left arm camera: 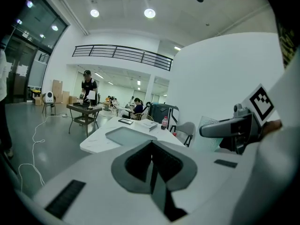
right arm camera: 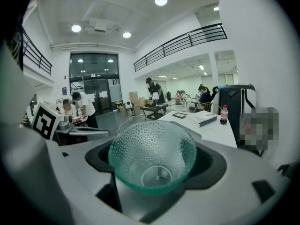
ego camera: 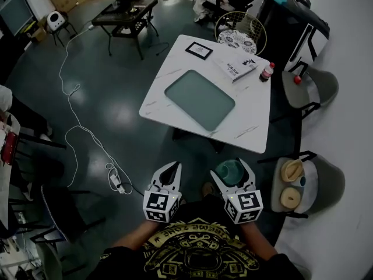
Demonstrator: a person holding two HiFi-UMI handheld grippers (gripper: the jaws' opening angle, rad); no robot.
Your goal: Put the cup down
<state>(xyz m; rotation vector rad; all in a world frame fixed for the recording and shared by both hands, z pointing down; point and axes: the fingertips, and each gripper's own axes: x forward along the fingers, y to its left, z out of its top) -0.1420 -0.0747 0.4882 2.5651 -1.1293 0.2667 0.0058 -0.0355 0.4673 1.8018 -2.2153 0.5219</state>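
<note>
A green dimpled glass cup (right arm camera: 152, 153) lies between the jaws of my right gripper (right arm camera: 154, 165), mouth towards the camera, and the gripper is shut on it. In the head view the cup (ego camera: 230, 171) and right gripper (ego camera: 232, 169) hang in front of my body, short of the white table (ego camera: 169, 80). My left gripper (ego camera: 173, 168) is beside it on the left, jaws together and holding nothing. In the left gripper view the shut left gripper (left arm camera: 152, 146) points towards the table (left arm camera: 93, 142), with the right gripper (left arm camera: 225, 128) at the right.
A grey tray (ego camera: 200, 99) lies in the middle of the table, with a book (ego camera: 235, 67), a red-capped bottle (ego camera: 266, 72) and a black frame (ego camera: 199, 50) at its far side. Chairs (ego camera: 309, 182) stand to the right. A white cable (ego camera: 87, 139) runs across the floor.
</note>
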